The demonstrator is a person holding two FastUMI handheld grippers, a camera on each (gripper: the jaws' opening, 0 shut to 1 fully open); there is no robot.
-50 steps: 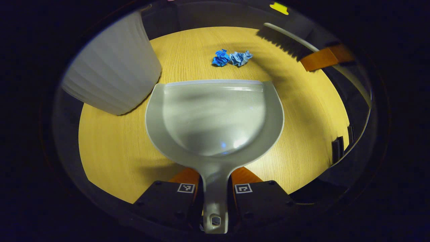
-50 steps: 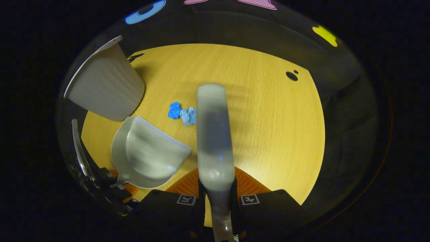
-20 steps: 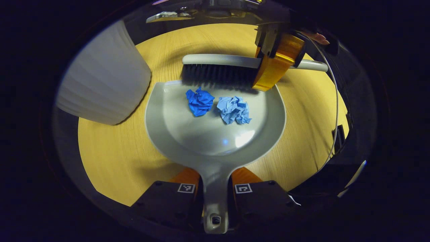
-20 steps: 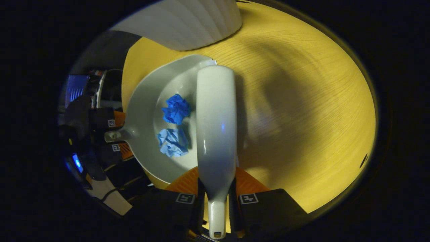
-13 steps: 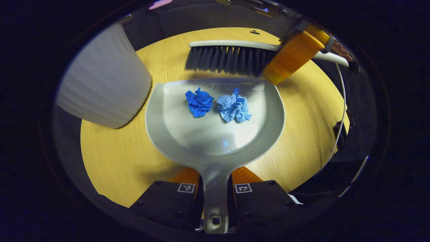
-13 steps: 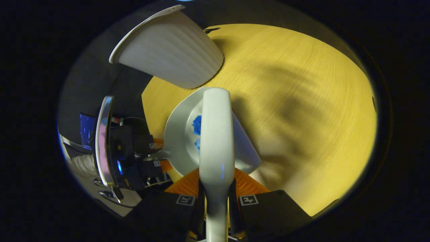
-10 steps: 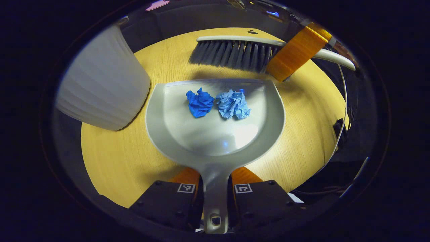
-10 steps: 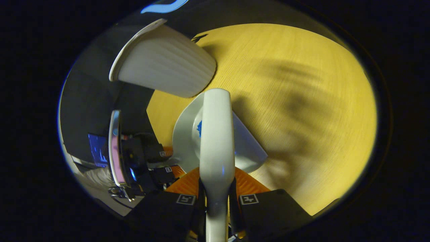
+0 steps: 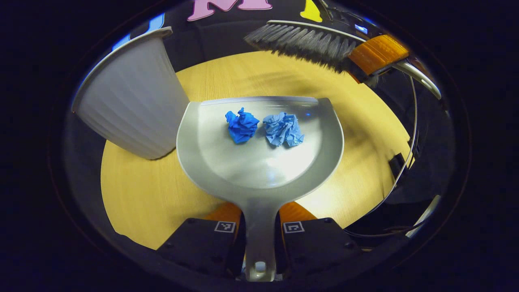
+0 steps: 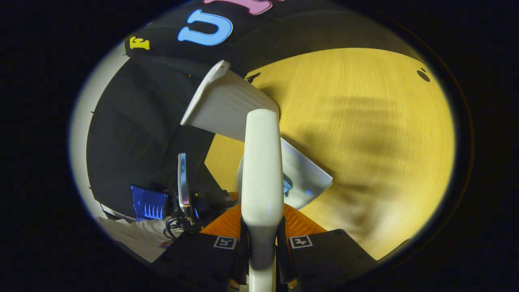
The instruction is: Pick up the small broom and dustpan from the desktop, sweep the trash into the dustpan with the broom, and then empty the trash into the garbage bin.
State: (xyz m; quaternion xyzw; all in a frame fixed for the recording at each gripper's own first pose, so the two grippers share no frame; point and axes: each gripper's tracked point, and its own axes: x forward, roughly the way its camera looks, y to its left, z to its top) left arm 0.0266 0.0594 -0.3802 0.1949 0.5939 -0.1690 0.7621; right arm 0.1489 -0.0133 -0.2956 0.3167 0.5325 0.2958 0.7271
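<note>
Dustpan [image 9: 259,162] clamped in left gripper [image 9: 259,227], two paper wads [image 9: 263,127] inside; broom [image 10: 261,170] clamped in right gripper [image 10: 262,239]

In the left gripper view, the left gripper [image 9: 259,227] clamps the handle of the grey dustpan [image 9: 259,162], a finger pressed on each side. The pan reaches forward over the wooden desktop [image 9: 138,190], its straight front lip toward the far edge. Two crumpled paper balls lie side by side in the pan near that lip: a dark blue ball [image 9: 241,125] on the left and a light blue ball [image 9: 283,129] on the right, almost touching. The white ribbed garbage bin [image 9: 127,101] stands at the desktop's left edge, just beside the pan's left rim. Past the far edge, the small broom [image 9: 304,38] hangs clear of the desktop, bristles down, with the right gripper [image 9: 375,54] on its handle.
</note>
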